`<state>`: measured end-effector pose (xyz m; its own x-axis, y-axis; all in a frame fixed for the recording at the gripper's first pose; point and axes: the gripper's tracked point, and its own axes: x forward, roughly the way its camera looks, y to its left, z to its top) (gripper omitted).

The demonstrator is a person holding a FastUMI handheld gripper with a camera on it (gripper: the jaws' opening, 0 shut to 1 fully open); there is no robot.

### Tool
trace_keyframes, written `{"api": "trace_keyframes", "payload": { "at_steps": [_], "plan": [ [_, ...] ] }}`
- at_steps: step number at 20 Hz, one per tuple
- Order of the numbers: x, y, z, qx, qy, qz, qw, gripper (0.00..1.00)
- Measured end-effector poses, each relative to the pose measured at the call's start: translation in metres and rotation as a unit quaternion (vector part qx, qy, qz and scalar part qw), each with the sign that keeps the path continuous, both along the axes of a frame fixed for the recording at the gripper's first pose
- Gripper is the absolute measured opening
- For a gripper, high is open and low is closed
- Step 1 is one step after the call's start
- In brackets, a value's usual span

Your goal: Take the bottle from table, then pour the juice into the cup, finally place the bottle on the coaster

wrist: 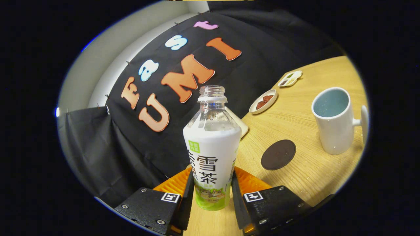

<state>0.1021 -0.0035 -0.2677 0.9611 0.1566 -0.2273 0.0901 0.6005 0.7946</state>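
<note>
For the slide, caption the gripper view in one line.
Gripper shut on the uncapped bottle, with the dark coaster and white cup beyond on the wooden table.

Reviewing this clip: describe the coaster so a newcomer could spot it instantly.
On the wooden table, look between the bottle gripped by the gripper and the white mug. The coaster lies there: a flat, dark, round disc, unlike the pale dishes beyond.
</note>
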Motion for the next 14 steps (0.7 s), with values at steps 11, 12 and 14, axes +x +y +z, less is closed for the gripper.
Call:
{"api": "trace_keyframes", "payload": {
  "at_steps": [11, 12, 14],
  "plan": [
    [-0.002, -0.021, 0.008, 0.176, 0.002, -0.074, 0.982, 0.56],
    [0.001, -0.023, 0.008, 0.193, 0.002, -0.079, 0.978, 0.56],
    [0.004, -0.024, 0.008, 0.216, 0.005, -0.085, 0.973, 0.56]
  ]
}}
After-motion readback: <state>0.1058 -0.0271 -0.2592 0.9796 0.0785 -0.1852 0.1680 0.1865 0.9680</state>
